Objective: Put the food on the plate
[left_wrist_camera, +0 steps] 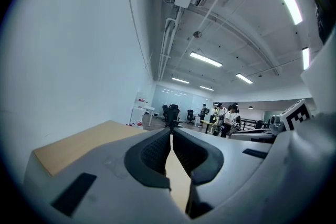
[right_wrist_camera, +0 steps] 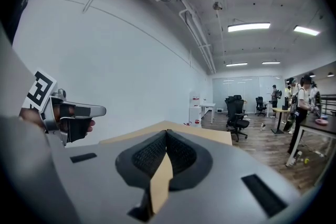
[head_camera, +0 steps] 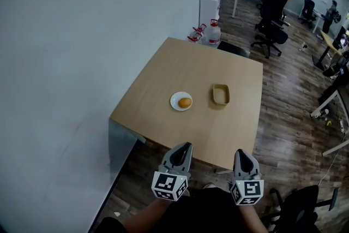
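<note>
– Food is on the small white plate already, going by the head view. It's one round orange-yellow piece in the middle of the wooden table, and an empty tan tray lies near it on the right.
– And the grippers?
– Both are low at the table's near edge, well apart from plate and tray. I'd judge they're held there because nothing is left to carry. The left gripper and right gripper each taper to a closed point.
– Does the left gripper view agree?
– Yes. Its ribbed pads meet at the tips with nothing between them. It looks level across the room, so plate and food are out of frame. Instead you get ceiling lights and people at far desks.
– The right gripper view?
– Same there: jaws pressed together, empty. It shows what the head view cannot, a hand wrapped round the left gripper's handle. No food there either.
</note>
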A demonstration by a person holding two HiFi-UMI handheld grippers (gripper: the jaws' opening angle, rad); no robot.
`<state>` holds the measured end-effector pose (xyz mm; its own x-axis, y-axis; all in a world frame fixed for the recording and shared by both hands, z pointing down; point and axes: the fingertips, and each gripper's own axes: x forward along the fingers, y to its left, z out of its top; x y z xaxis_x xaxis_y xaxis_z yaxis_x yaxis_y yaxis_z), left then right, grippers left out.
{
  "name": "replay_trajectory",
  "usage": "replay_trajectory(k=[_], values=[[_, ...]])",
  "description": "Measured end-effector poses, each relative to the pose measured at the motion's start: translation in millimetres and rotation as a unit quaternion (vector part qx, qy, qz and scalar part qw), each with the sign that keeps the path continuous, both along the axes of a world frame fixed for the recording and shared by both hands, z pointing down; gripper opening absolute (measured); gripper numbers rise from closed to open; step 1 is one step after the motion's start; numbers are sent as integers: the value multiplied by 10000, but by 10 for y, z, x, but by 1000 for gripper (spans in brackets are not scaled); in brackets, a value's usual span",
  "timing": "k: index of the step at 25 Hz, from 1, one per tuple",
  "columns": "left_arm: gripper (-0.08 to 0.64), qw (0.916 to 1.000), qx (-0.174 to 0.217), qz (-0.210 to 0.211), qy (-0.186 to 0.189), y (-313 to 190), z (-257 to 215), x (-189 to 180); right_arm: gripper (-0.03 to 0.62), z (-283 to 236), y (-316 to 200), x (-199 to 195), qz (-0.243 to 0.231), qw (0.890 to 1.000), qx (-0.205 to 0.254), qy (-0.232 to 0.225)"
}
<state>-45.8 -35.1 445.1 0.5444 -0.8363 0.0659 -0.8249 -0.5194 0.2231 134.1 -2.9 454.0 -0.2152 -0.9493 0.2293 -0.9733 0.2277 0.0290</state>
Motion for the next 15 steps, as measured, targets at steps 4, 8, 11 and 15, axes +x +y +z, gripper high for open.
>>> replay_trajectory(k=[4,8,11,15], values=[[25,9999,27,-134,-9,25,-17,-139,60,18,41,-13,41,10000,-13,1],[25,9998,96,-167,-30,91,28,-229,60,102,76,-89,1,10000,-54,8],[25,9998,78,-180,25,175,52,-294,60,135,132,-180,-73,9999,-89,1],[25,9998,15,-176,19,282,61,-354,60,116,192,-266,-143,9998,-103,8]])
